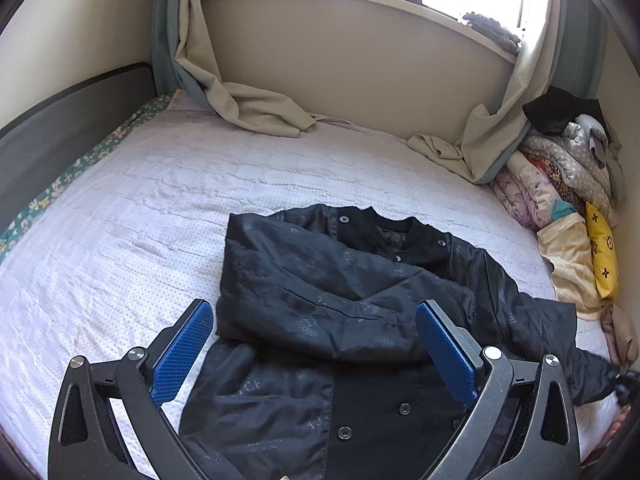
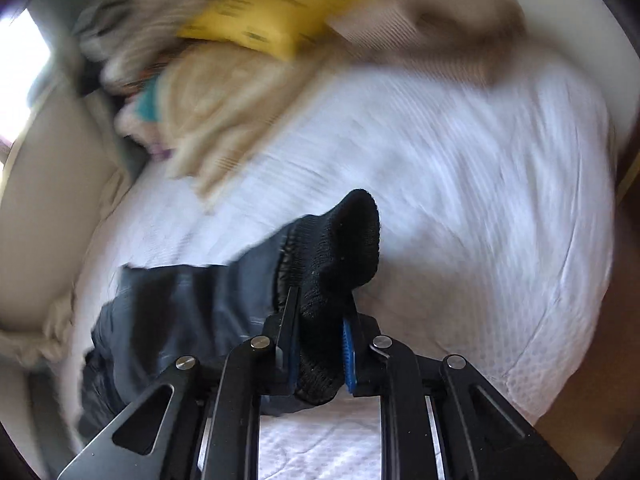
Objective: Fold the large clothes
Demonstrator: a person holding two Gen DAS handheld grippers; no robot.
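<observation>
A dark navy jacket (image 1: 340,300) with black buttons lies on the white bedspread (image 1: 120,220). Its left sleeve is folded across the chest. My left gripper (image 1: 314,316) is open and empty, hovering over the jacket's middle. The right sleeve stretches to the right edge of the left wrist view, where a bit of my right gripper (image 1: 624,384) shows. In the right wrist view my right gripper (image 2: 320,304) is shut on the sleeve's black knit cuff (image 2: 340,248), with the dark sleeve (image 2: 180,312) trailing left. That view is motion-blurred.
A pile of folded bedding and clothes (image 1: 560,200) with a yellow cushion (image 1: 600,248) lies along the bed's right side; it also shows in the right wrist view (image 2: 260,20). Beige curtains (image 1: 248,108) drape onto the far edge of the bed. A dark headboard (image 1: 60,128) stands left.
</observation>
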